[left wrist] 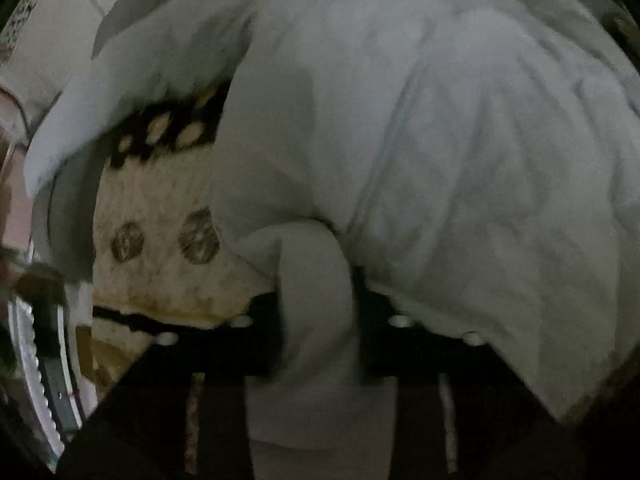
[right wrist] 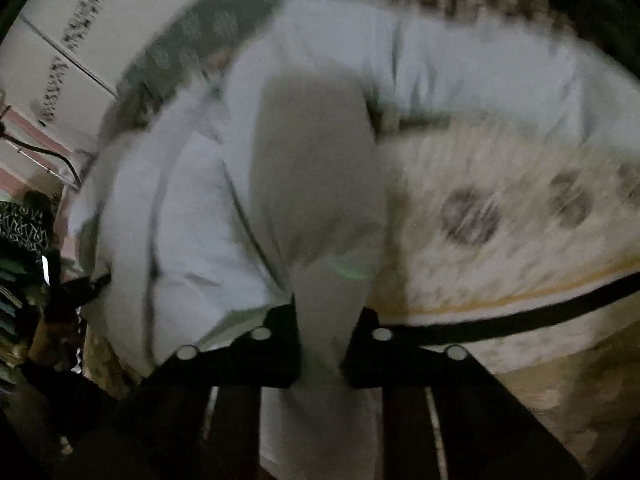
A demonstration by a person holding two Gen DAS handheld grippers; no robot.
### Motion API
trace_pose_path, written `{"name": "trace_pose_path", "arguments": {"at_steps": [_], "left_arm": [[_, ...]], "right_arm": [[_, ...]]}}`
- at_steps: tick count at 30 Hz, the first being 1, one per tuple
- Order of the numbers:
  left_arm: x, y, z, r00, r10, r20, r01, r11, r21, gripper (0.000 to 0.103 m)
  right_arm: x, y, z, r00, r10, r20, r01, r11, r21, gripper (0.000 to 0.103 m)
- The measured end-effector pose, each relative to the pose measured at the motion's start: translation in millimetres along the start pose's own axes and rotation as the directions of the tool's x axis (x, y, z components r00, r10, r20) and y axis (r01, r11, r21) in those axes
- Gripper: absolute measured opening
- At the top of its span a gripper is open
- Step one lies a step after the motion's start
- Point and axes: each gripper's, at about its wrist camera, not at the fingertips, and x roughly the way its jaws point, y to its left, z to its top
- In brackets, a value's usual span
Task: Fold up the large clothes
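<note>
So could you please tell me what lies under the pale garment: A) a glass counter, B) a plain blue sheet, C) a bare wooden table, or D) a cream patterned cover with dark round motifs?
D: beside the pale garment, the cream patterned cover shows dark round motifs.

My right gripper [right wrist: 322, 344] is pinching a fold of the pale grey garment [right wrist: 192, 216] between its two black fingers [right wrist: 276, 344], and the cloth is bunching up through the narrow gap and spilling back toward me. The rest of the garment is lying spread to the left and across the top of a cream patterned bedspread [right wrist: 500, 248] with dark round motifs and a black and yellow border. Everything is looking blurred. At the far left, a pale tiled wall [right wrist: 80, 40] is showing above some dark clutter I am unable to identify
</note>
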Motion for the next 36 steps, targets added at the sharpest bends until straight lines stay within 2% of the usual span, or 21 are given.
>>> {"name": "trace_pose_path", "arguments": {"at_steps": [3, 5, 6, 8, 9, 10, 11, 12, 14, 17, 19, 22, 26, 29, 30, 31, 32, 33, 34, 35, 36], "left_arm": [[-36.4, -17.4, -8.4, 0.995, -0.064, 0.074, 0.061, 0.998, 0.035, 0.019], [-51.3, -17.7, -16.4, 0.992, -0.069, 0.103, 0.067, 0.997, 0.025, 0.025], [-56.6, -11.3, -21.5, 0.992, -0.057, 0.112, 0.057, 0.998, -0.001, 0.03], [-58.9, 16.4, -22.5, 0.991, -0.019, 0.13, 0.032, 0.994, -0.1, 0.038], [-67.2, 33.3, -21.8, 0.989, 0.029, 0.144, -0.008, 0.989, -0.144, 0.04], [-74.9, 46.2, -18.3, 0.98, 0.1, 0.173, -0.066, 0.979, -0.191, 0.04], [-84.0, 50.6, -15.0, 0.97, 0.143, 0.197, -0.098, 0.97, -0.222, 0.048], [-95.5, 63.9, -7.4, 0.954, 0.185, 0.237, -0.118, 0.956, -0.27, 0.064], [-116.3, 74.8, 8.1, 0.929, 0.217, 0.301, -0.12, 0.943, -0.311, 0.082], [-129.5, 89.4, 32.0, 0.905, 0.214, 0.368, -0.094, 0.944, -0.317, 0.095], [-132.6, 84.7, 40.3, 0.898, 0.193, 0.394, -0.06, 0.944, -0.325, 0.097], [-106.7, 71.8, 82.3, 0.89, 0.173, 0.422, -0.015, 0.936, -0.352, 0.099], [-57.8, 63.7, 104.5, 0.881, 0.161, 0.445, 0.025, 0.923, -0.384, 0.099], [-21.9, 62.7, 111.6, 0.89, 0.165, 0.424, 0.022, 0.915, -0.403, 0.099], [-11.9, 66.0, 113.0, 0.898, 0.166, 0.407, 0.017, 0.912, -0.41, 0.099], [-4.6, 67.2, 114.9, 0.902, 0.165, 0.398, 0.015, 0.911, -0.412, 0.099], [-1.3, 70.9, 116.7, 0.903, 0.17, 0.395, 0.013, 0.908, -0.42, 0.099], [-0.3, 72.5, 118.0, 0.899, 0.176, 0.401, 0.013, 0.904, -0.427, 0.099], [-1.6, 75.8, 119.4, 0.892, 0.179, 0.414, 0.021, 0.901, -0.434, 0.099], [-0.8, 75.8, 121.4, 0.889, 0.181, 0.421, 0.024, 0.899, -0.437, 0.099], [-4.0, 78.2, 122.2, 0.881, 0.194, 0.433, 0.02, 0.897, -0.442, 0.099]], "right_arm": [[-54.8, 17.0, -1.4, 0.986, -0.061, 0.155, 0.072, 0.995, -0.065, 0.012], [-60.8, 26.0, -7.7, 0.989, -0.095, 0.113, 0.111, 0.982, -0.15, 0.018], [-55.0, 26.6, -14.3, 0.995, -0.094, 0.036, 0.099, 0.976, -0.194, 0.024], [-52.0, 8.8, -24.9, 0.989, -0.145, 0.001, 0.142, 0.968, -0.205, 0.05], [-58.6, -4.8, -26.7, 0.986, -0.164, 0.035, 0.168, 0.969, -0.18, 0.084], [-65.6, -17.2, -26.9, 0.982, -0.176, 0.072, 0.185, 0.971, -0.15, 0.095], [-77.0, -44.7, -23.2, 0.966, -0.216, 0.144, 0.227, 0.972, -0.061, 0.095], [-81.3, -65.4, -17.4, 0.956, -0.237, 0.171, 0.237, 0.971, 0.018, 0.095], [-88.4, -111.4, -2.7, 0.942, -0.257, 0.216, 0.219, 0.958, 0.187, 0.095], [-78.2, -166.0, 16.5, 0.907, -0.336, 0.256, 0.237, 0.907, 0.349, 0.095], [-64.2, -199.3, 27.0, 0.9, -0.349, 0.262, 0.2, 0.863, 0.464, 0.095], [-39.2, -245.7, 36.3, 0.897, -0.363, 0.253, 0.127, 0.759, 0.638, 0.095], [-12.7, -275.7, 53.8, 0.882, -0.392, 0.26, 0.12, 0.722, 0.681, 0.095], [-1.6, -296.1, 61.2, 0.872, -0.369, 0.322, 0.022, 0.686, 0.728, 0.095], [0.5, -301.3, 63.1, 0.864, -0.362, 0.35, -0.017, 0.674, 0.738, 0.087], [1.0, -306.2, 63.9, 0.86, -0.347, 0.375, -0.054, 0.667, 0.743, 0.037], [2.4, -315.9, 68.7, 0.873, -0.275, 0.403, -0.134, 0.659, 0.741, 0.023], [2.4, -321.4, 73.8, 0.881, -0.245, 0.404, -0.156, 0.656, 0.738, 0.014], [-4.1, -323.0, 82.7, 0.881, -0.267, 0.391, -0.118, 0.676, 0.727, 0.008], [-21.1, -316.0, 99.9, 0.86, -0.375, 0.347, 0.03, 0.714, 0.699, 0.006], [-36.9, -313.6, 107.8, 0.824, -0.467, 0.322, 0.126, 0.704, 0.699, 0.005]]}}
